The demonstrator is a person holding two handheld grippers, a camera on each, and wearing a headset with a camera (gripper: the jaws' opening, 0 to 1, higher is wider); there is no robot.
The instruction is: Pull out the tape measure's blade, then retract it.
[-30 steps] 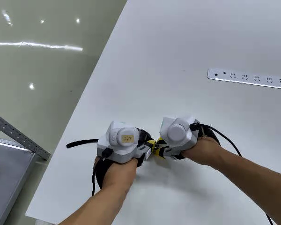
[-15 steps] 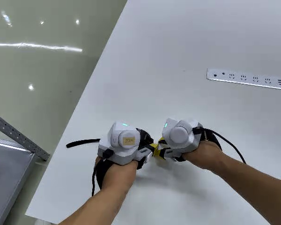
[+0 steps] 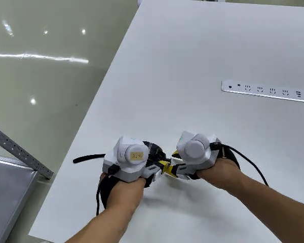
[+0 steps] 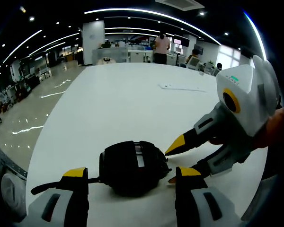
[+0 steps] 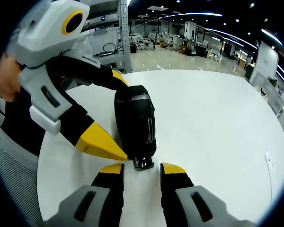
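Note:
A black tape measure lies on the white table near its front edge. In the left gripper view the tape measure sits between the yellow-tipped fingers of my left gripper. Those jaws stand wide, with a thin gap on each side. My left gripper points right. My right gripper faces it from the right. In the right gripper view the blade's hook lies just ahead of my right gripper, whose jaws are apart. A left finger reaches the case's corner.
A black wrist strap trails left from the tape measure. A white power strip lies far right on the table. The table's left edge drops to a glossy floor, with a metal rack at lower left. A person stands far behind.
The head camera has shifted a little. Both grippers stay at the tape measure as before.

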